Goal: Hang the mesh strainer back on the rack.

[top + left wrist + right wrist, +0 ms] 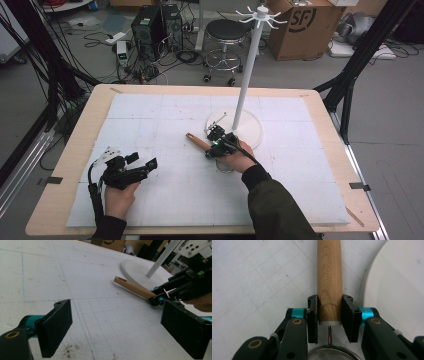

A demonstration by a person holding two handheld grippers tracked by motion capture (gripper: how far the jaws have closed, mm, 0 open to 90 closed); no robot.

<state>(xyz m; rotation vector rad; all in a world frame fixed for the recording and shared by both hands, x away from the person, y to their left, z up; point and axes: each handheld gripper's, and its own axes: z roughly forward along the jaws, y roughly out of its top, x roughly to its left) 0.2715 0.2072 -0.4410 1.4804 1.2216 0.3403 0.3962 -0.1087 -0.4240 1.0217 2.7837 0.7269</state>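
Observation:
A strainer with a wooden handle (196, 141) (329, 277) lies on the white foam board, just left of the base of the white stand (252, 131). My right gripper (214, 145) (329, 315) is shut on the handle's lower end, both pads pressing its sides. The wire mesh bowl (332, 353) sits just behind the jaws. My left gripper (142, 161) (115, 327) stands open at the board's front left, with nothing between its pads. In the left gripper view the handle (135, 287) and the right gripper (160, 296) lie ahead to the right.
The stand's tall white pole (246, 75) rises from a round base (397, 285) (135, 270) and carries hooks at its top. The foam board (150, 115) covers most of the wooden table. Behind the table are a stool, cardboard box and cables on the floor.

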